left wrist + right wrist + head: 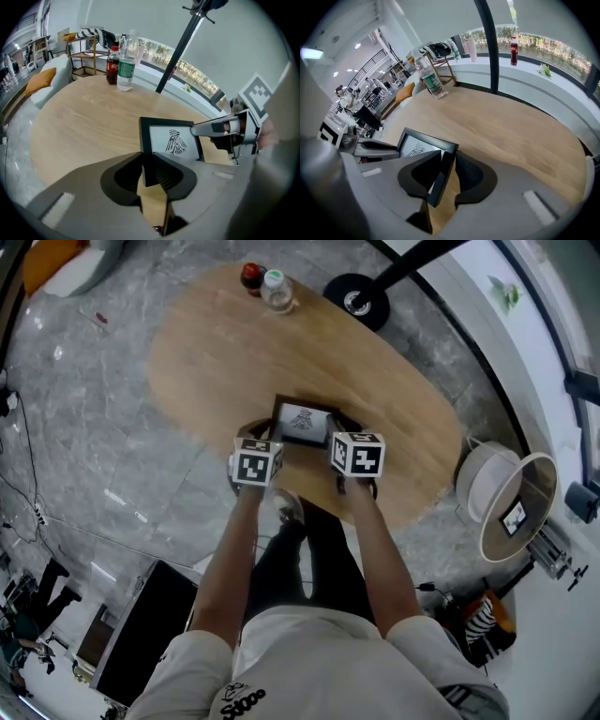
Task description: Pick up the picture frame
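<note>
A black picture frame with a bird print hangs just above the oval wooden table near its front edge. My left gripper is shut on the frame's left border; in the left gripper view its jaws pinch the near left corner of the frame. My right gripper is shut on the right border, and in the right gripper view the frame stands edge-on between its jaws. Each gripper shows in the other's view, the right gripper and the left gripper.
A cola bottle and a water bottle stand at the table's far end. A black stand's round base sits on the floor beyond them. A white round unit is at the right of the table. My legs are by the near edge.
</note>
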A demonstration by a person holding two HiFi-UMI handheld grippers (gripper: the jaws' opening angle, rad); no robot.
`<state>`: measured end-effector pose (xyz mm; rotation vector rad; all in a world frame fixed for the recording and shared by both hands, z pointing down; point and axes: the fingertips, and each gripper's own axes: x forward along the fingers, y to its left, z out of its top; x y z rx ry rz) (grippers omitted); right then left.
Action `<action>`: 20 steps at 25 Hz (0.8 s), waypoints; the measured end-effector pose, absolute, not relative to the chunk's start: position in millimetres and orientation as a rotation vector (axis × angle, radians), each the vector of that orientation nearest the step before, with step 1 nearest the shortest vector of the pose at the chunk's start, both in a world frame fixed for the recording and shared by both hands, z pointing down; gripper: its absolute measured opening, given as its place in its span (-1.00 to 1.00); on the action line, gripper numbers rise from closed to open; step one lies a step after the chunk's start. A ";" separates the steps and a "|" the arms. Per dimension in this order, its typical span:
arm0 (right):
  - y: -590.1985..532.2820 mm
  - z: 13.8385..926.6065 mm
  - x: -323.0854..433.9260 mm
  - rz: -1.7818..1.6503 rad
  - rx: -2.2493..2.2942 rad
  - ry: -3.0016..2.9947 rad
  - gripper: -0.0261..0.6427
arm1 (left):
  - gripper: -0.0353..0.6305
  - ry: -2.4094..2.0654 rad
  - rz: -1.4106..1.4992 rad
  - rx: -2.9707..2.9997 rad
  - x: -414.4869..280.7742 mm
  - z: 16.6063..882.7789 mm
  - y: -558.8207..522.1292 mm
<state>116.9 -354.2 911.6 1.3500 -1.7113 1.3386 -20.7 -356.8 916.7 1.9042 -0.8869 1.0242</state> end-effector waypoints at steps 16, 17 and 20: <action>-321.3 728.9 88.8 1.178 1.495 -1.915 -0.64 | -0.65 -1.014 0.843 2.068 -51.7 747.6 -319.9; -319.2 719.3 88.6 1.169 1.504 -1.924 -0.64 | -0.65 -1.019 0.834 2.080 -52.0 738.0 -318.6; -309.9 692.0 86.6 1.143 1.523 -1.950 -0.64 | -0.65 -1.037 0.815 2.112 -54.2 710.1 -312.1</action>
